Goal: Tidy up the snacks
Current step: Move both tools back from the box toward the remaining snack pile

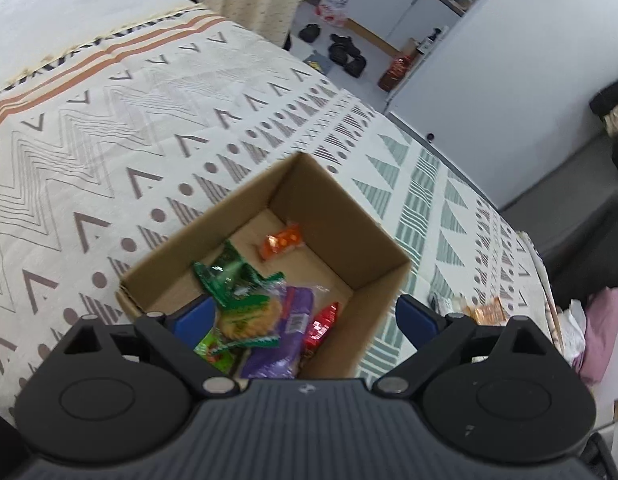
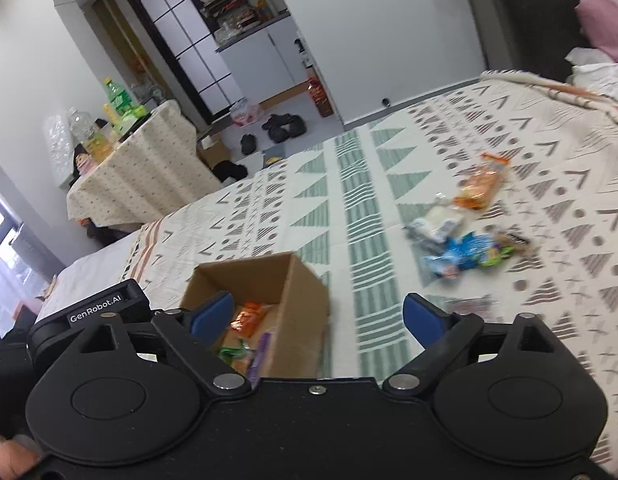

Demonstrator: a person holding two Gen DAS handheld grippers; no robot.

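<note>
Brown cardboard box (image 1: 329, 216) w/ green (image 1: 229, 276), orange (image 1: 279, 242), purple (image 1: 285, 332) & red (image 1: 323, 326) snack packs inside. Bed cover (image 1: 129, 128) is cream w/ grey-brown triangles, dots, zigzags, plus green stripes to the right. Loose orange (image 2: 479, 186) & blue (image 2: 465, 254) packs on it. Hand-held gripper pads (image 1: 195, 314) blue, body black.

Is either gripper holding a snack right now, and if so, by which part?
Neither. The left gripper and right gripper both stand open with nothing between their pads, above the cardboard box.
</note>
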